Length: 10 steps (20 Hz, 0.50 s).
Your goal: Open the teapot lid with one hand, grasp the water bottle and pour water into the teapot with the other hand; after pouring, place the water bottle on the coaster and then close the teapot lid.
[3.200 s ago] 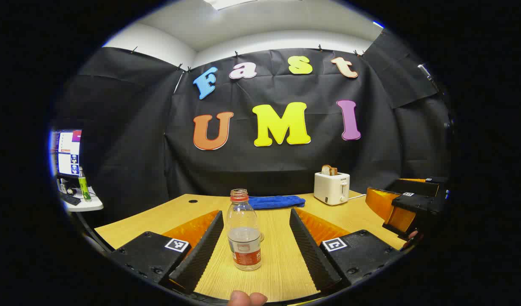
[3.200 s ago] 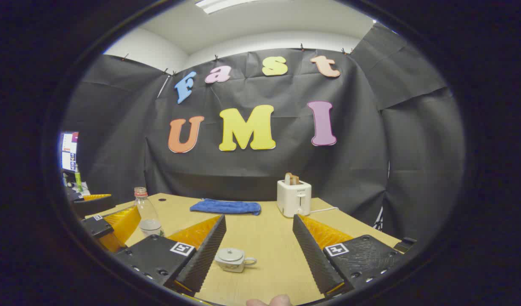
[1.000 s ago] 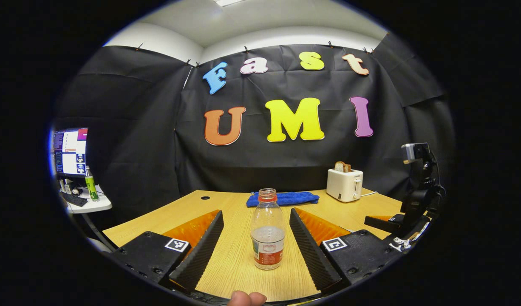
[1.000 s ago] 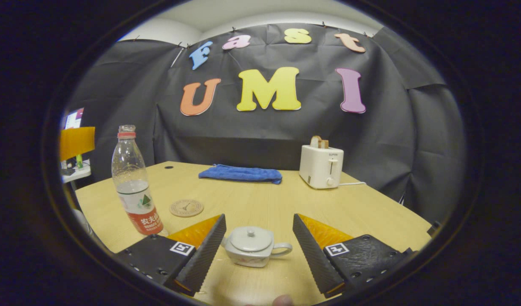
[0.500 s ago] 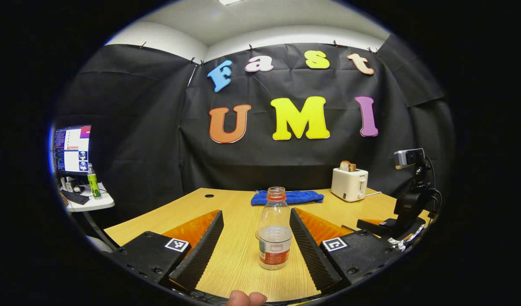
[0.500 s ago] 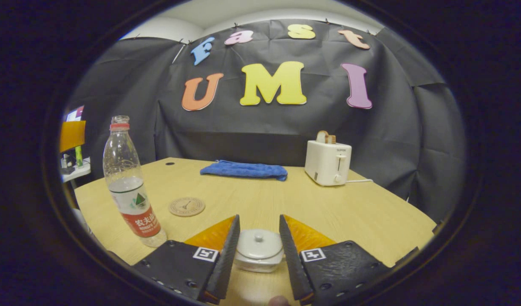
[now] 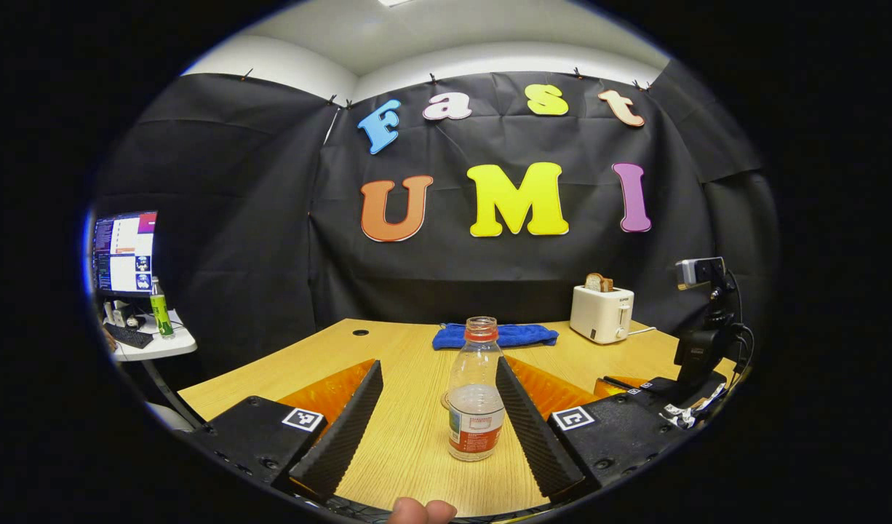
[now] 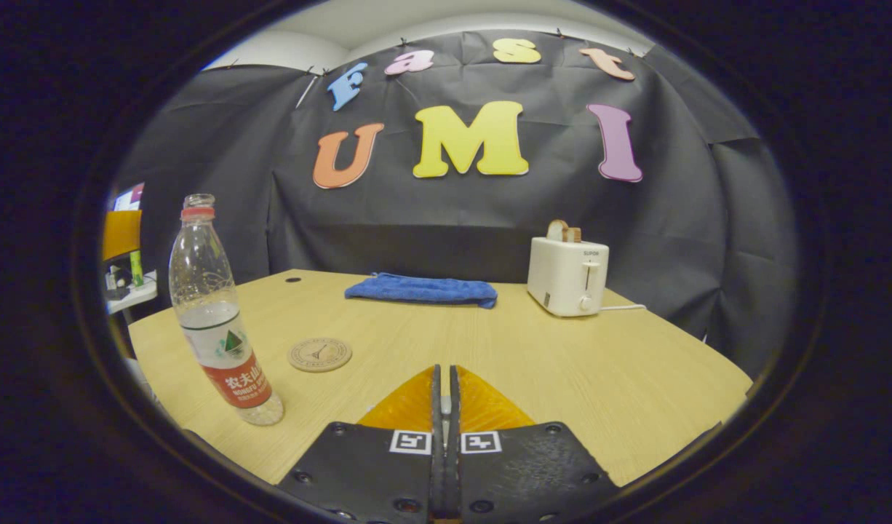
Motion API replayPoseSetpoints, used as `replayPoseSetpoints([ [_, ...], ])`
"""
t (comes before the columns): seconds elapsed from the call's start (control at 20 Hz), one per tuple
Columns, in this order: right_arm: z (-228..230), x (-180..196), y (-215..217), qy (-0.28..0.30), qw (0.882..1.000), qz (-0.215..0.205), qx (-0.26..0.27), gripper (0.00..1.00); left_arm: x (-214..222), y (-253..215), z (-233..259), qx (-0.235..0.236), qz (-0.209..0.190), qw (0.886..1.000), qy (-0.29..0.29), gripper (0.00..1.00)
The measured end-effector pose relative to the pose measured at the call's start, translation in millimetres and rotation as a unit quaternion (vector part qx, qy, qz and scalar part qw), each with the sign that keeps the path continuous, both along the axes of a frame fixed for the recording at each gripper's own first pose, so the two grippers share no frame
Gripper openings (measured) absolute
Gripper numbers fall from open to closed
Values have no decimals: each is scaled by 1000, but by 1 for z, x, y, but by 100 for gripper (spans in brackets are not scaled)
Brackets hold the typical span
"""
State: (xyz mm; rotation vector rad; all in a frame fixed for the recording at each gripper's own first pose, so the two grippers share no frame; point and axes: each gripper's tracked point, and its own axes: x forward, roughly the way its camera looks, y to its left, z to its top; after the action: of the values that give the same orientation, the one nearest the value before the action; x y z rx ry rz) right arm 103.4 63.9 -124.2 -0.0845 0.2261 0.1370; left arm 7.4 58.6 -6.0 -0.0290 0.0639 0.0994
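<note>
A clear water bottle with a red label and no cap stands upright on the wooden table, about a third full. It sits between the fingers of my open left gripper, close to the right-hand finger, and neither finger touches it. In the right gripper view the same bottle stands at the left, with a round coaster just beyond it. My right gripper is shut low over the table, its fingers nearly together. The teapot is hidden under them, and the closed fingers pinch its lid knob.
A folded blue cloth lies at the back of the table. A white toaster with bread in it stands at the back right. A side table with a monitor is off to the left.
My right gripper lowered over the teapot and shut on its lid, hiding the pot. My left gripper shifted a little left, so the bottle now sits nearer its right-hand finger.
</note>
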Motion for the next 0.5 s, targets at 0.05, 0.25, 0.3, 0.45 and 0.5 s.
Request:
replayPoseSetpoints([
  [0.05,0,0,1,-1,1000,2,-7,0,0,-1,1,-3,-1,1000,0,98],
  [0.25,1,-1,2,-3,1000,15,-4,0,0,-1,1,-8,-4,1000,-1,98],
  [0.3,4,-1,3,-4,1000,18,-4,0,0,-1,1,-9,-5,1000,-2,98],
  [0.45,15,-3,5,-18,1000,23,-1,0,1,-3,-1,-10,-8,1000,2,98],
  [0.5,19,-4,6,-20,999,27,3,0,1,-3,-3,-10,-9,1000,3,98],
])
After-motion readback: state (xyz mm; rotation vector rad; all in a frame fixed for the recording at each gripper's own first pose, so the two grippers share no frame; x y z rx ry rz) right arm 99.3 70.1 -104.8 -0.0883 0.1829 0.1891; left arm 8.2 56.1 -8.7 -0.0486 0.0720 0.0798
